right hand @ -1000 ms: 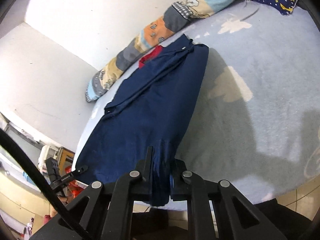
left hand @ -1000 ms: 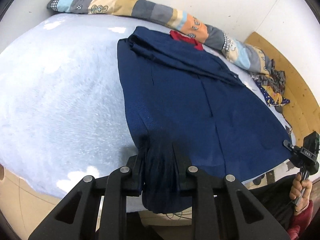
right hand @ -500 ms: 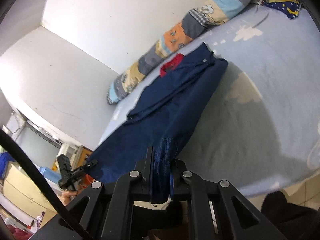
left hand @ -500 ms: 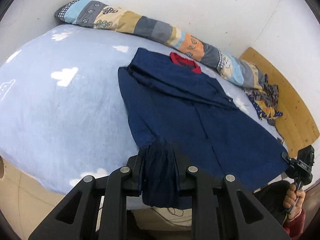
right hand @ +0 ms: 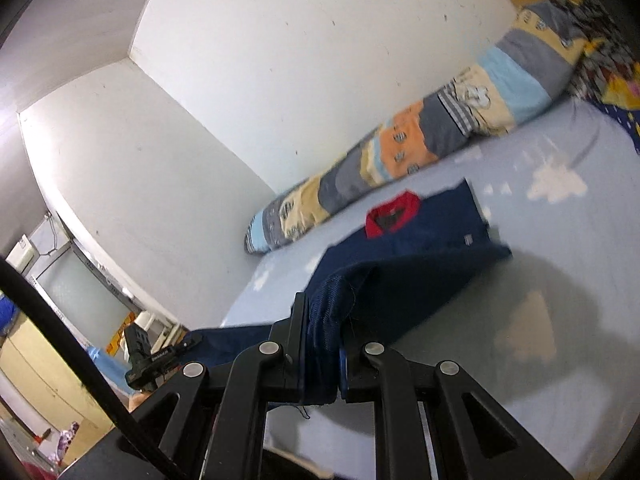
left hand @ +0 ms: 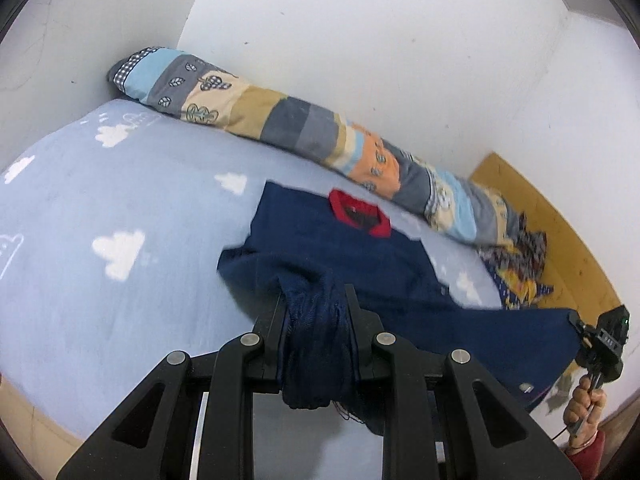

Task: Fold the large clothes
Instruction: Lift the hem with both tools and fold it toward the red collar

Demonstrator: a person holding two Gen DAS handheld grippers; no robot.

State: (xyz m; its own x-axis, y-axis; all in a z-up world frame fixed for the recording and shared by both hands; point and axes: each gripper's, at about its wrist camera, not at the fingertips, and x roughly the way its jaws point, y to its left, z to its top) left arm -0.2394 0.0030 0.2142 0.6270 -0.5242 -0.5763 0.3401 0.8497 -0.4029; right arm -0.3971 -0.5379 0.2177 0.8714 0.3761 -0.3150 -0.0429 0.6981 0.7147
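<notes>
Your navy garment (left hand: 360, 264) lies on the cloud-print bed sheet (left hand: 100, 216), red collar (left hand: 360, 216) toward the wall and the striped bolster pillow (left hand: 304, 132). Its long axis runs from collar to you. The near hem is lifted off the sheet. Your left gripper (left hand: 314, 312) pinches one bunched hem corner; your right gripper (right hand: 324, 320) clamps the other.

Open blue bedsheet (left hand: 100, 208) left of the garment (left hand: 360, 256); patchwork bolster (left hand: 280, 128) along the wall, perhaps touching the collar.
</notes>
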